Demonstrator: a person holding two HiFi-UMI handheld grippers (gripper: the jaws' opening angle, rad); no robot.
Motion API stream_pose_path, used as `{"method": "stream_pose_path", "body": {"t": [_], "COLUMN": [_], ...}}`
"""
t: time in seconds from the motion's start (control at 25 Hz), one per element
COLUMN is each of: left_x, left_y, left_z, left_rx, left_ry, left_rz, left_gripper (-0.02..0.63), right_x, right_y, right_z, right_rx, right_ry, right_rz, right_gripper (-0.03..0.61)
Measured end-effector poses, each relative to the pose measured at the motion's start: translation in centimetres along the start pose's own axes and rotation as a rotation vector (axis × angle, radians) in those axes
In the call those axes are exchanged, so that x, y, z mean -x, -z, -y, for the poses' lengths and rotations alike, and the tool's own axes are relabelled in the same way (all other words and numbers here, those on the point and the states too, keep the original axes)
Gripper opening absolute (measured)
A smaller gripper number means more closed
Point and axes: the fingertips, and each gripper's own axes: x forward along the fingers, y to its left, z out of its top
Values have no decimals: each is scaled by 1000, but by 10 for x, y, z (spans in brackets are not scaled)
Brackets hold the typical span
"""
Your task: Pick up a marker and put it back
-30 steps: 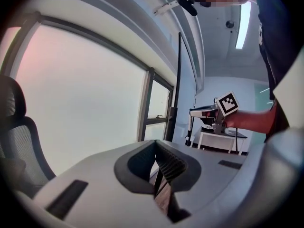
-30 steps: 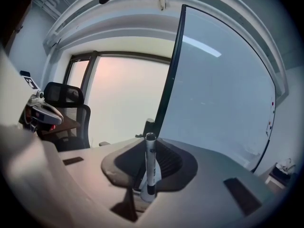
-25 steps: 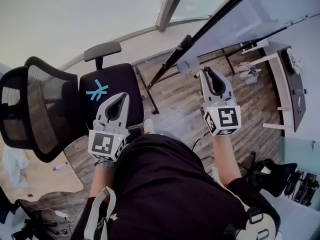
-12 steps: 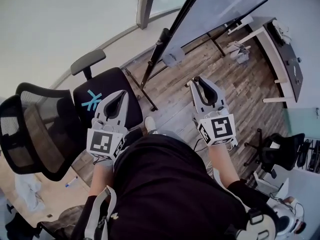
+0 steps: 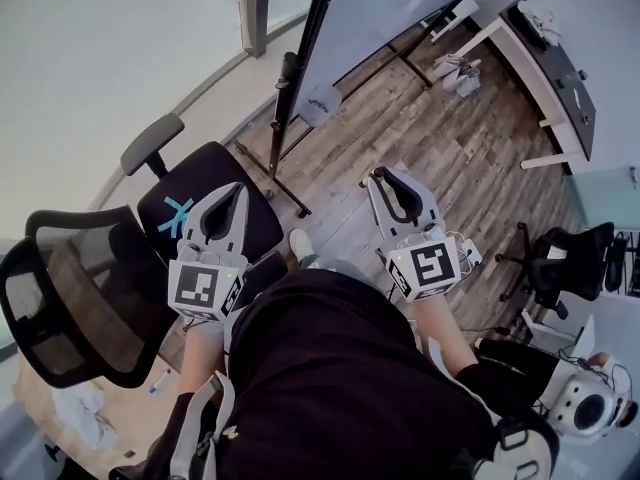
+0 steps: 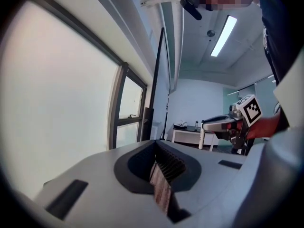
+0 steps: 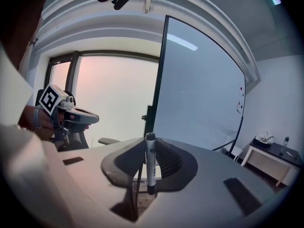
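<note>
**Item: whiteboard marker, in transit**

Change: over the last second the head view has swung round. The large pale whiteboard on its black stand (image 5: 380, 8) now sits nearer top centre. The black mesh office chair (image 5: 198, 173) has slid down and to the left of it. Both claws have kept their pose. Judgement: the person is turning toward the whiteboard, so the pick-up is done and the return is probably still to come.

Location: the slim white marker with a dark cap (image 7: 150, 161) stands upright in the right claw (image 5: 386, 177), just in front of the whiteboard.

Claws: the right claw pinches the marker at mid-barrel. The left claw (image 5: 232, 191), on the chair side of the whiteboard, is pressed together with nothing in it.

Appearance: the barrel is white with dark ends, and its print is too small to read.
</note>
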Motion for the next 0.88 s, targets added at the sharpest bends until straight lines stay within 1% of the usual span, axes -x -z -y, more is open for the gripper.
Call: {"method": "stream_pose_path", "body": {"t": [0.48,0.68,0.88], "left_x": [-26,-31,-31], "left_y": [3,3,3], "left_z": [23,31,35], "left_rx": [-19,-26,-32], "left_ry": [80,95,98], "left_rz": [-32,-39,-46], "left_gripper": [9,9,9], "right_x": [21,28,30], "right_y": [35,48,50], "right_z": [-6,-6,-3], "right_rx": [-74,-95,-101], "right_ry": [27,32,34], "right_rz": [-45,-66,-62], "right_gripper": [80,80,80]}}
